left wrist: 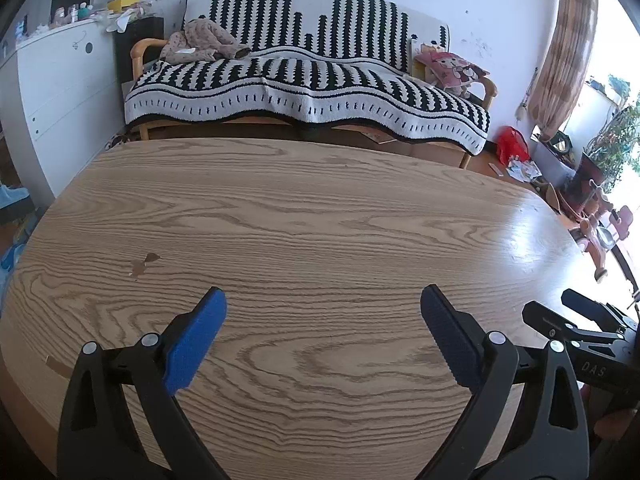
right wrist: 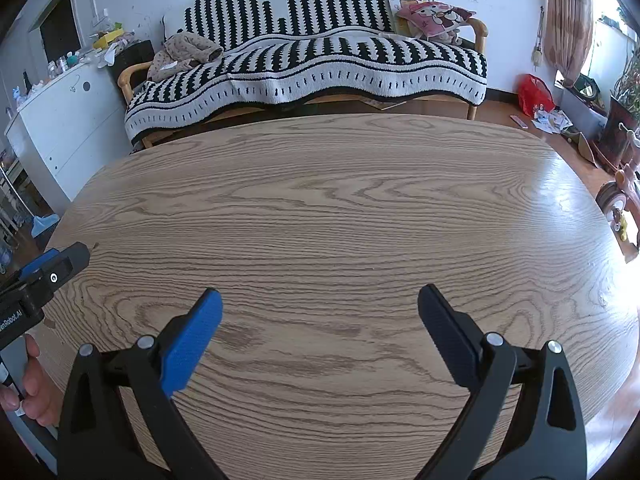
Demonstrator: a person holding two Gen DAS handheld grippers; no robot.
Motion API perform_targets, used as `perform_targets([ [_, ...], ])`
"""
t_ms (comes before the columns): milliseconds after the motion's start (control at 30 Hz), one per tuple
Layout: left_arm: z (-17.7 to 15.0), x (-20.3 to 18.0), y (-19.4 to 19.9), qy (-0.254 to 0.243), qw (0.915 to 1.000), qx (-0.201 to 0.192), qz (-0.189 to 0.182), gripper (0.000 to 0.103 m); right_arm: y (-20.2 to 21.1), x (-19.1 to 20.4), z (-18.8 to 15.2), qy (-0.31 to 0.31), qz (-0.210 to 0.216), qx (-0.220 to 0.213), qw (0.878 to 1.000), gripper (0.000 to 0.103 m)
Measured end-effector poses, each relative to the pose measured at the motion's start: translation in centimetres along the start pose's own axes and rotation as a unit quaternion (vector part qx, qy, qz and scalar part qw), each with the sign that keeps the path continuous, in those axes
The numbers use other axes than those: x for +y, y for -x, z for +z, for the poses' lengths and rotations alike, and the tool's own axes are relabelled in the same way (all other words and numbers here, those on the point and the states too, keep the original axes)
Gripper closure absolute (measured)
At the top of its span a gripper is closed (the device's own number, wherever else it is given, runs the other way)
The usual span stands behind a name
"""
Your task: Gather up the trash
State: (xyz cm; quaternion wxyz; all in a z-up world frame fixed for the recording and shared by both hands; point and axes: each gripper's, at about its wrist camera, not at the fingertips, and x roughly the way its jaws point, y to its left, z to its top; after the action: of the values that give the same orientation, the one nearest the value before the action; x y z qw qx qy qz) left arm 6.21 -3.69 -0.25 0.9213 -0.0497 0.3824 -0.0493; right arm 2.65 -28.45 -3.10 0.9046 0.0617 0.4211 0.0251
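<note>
A bare wooden table [left wrist: 320,216] fills both views, and no trash lies on it. My left gripper [left wrist: 323,300] hovers open over the near part of the table with nothing between its blue pads [left wrist: 196,340]. In the right wrist view my right gripper [right wrist: 319,300] is also open and holds nothing. The right gripper's black body [left wrist: 588,332] shows at the right edge of the left wrist view. The left gripper's body [right wrist: 44,276] shows at the left edge of the right wrist view, with a hand [right wrist: 34,384] under it. A small brown mark [left wrist: 145,262] sits on the tabletop.
Behind the table stands a sofa [left wrist: 304,76] under a black-and-white blanket, with clothes [left wrist: 204,42] and a pink cushion [left wrist: 452,68] on it. A white cabinet [left wrist: 60,92] is at the left. A red bag [left wrist: 512,144], scattered papers [left wrist: 524,170] and a toy tricycle [right wrist: 624,188] lie on the floor at right.
</note>
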Motion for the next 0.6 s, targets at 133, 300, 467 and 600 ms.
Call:
perform_targets([
  [133,-0.01,-0.01,0.00,0.000,1.0000,0.001,0.000,0.008,0.00,0.00,0.00,-0.001,0.001,0.000,1.000,0.008],
  [300,-0.03,-0.16,-0.20,-0.002,1.0000,0.001,-0.001,0.008,0.02,-0.03,-0.01,-0.001,0.002,0.001,1.000,0.008],
  [467,-0.06,-0.25,-0.21,-0.002,1.0000,0.002,-0.001,0.008,0.03,-0.01,-0.01,-0.001,0.001,0.001,1.000,0.008],
  [600,-0.10,-0.25,-0.18,-0.002,1.0000,0.002,-0.001,0.008,-0.04,0.03,-0.03,-0.001,0.001,0.001,1.000,0.008],
])
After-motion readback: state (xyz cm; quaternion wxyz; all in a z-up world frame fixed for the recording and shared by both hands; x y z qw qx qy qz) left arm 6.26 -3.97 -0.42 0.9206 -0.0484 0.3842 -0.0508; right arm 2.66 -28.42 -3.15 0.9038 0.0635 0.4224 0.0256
